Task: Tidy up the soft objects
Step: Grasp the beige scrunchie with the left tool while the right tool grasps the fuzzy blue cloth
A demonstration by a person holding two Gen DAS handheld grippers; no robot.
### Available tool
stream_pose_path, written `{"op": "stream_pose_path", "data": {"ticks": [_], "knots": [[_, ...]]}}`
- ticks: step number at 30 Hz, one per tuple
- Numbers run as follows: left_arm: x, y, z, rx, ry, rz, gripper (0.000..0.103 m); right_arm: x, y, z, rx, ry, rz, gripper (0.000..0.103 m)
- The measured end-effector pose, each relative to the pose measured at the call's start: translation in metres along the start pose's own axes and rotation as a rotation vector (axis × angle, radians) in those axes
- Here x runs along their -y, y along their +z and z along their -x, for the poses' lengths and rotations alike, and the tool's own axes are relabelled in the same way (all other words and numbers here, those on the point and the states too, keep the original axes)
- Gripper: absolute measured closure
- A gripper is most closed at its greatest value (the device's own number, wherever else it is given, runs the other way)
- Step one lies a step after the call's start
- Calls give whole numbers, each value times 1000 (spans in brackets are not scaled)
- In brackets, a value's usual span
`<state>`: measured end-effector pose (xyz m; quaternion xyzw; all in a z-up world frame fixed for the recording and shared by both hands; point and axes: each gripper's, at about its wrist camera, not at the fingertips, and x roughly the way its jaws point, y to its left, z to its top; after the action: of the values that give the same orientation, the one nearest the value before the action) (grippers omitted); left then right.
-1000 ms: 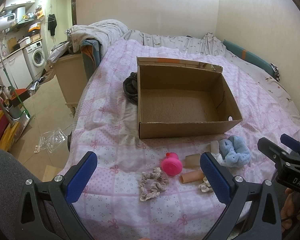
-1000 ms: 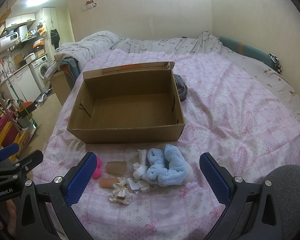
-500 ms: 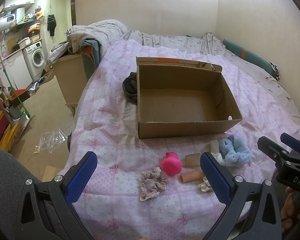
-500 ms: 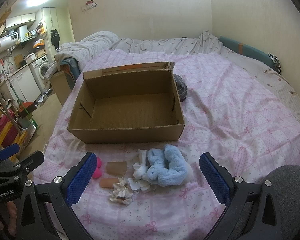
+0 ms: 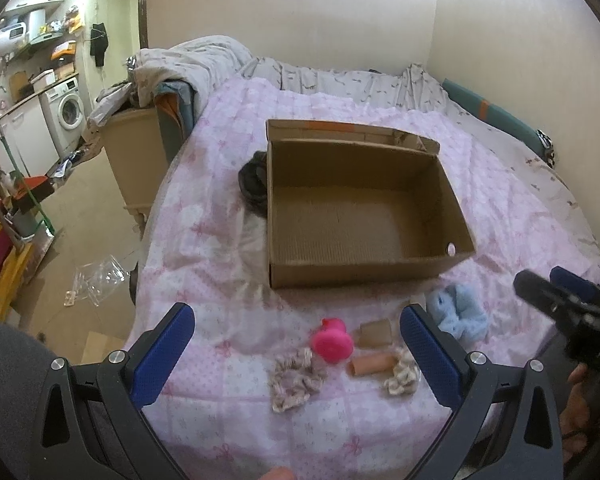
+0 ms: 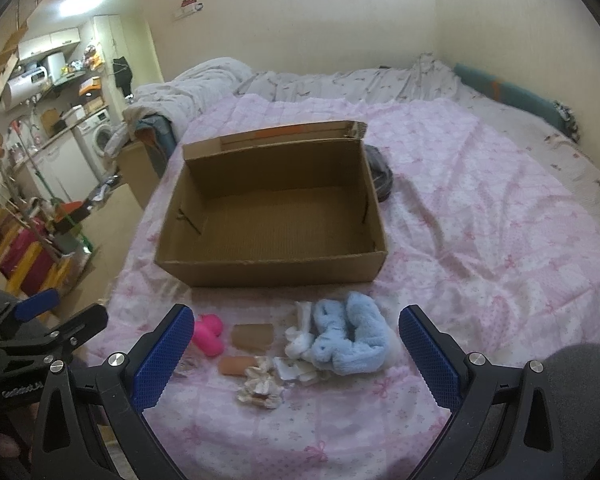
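Black hand-held gripper (image 5: 296,344), blue textured pads (image 5: 162,354), silver screws

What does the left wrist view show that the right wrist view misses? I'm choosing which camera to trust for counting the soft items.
Only the left wrist view shows the patterned scrunchie whole; in the right view the left finger hides most of it. Only the right wrist view shows the white fabric pieces beside the blue fluffy item. Both show the empty cardboard box, the pink toy, the cream scrunchie, and both grippers, left gripper and right gripper, open and holding nothing.
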<state>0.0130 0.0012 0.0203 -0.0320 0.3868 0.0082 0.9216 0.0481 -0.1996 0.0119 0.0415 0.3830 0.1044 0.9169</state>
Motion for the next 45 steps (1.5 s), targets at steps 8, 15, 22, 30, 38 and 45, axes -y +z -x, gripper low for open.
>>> {"op": "stream_pose_path", "data": {"ticks": [8,15,22,30,38,45], "knots": [[2,32,-30,-108,26,-62,0,26,47,-17,-40,3,-23,0],[-14,38,-67,-206,31,-28,0,49,46,-57,-134,-25,-52,0],[-40,8,-112,-391,38,91,0,63,28,-79,-200,-25,-130,0],[-37,-36,-162,-694,-85,162,18,62,26,-85,-206,-61,-117,0],[-7,-49,-175,-731,-80,71,56,73,26,-90,-222,-70,-163,0],[-3,-57,-168,-730,-110,61,92,83,17,-108,-320,-58,-222,0]]}}
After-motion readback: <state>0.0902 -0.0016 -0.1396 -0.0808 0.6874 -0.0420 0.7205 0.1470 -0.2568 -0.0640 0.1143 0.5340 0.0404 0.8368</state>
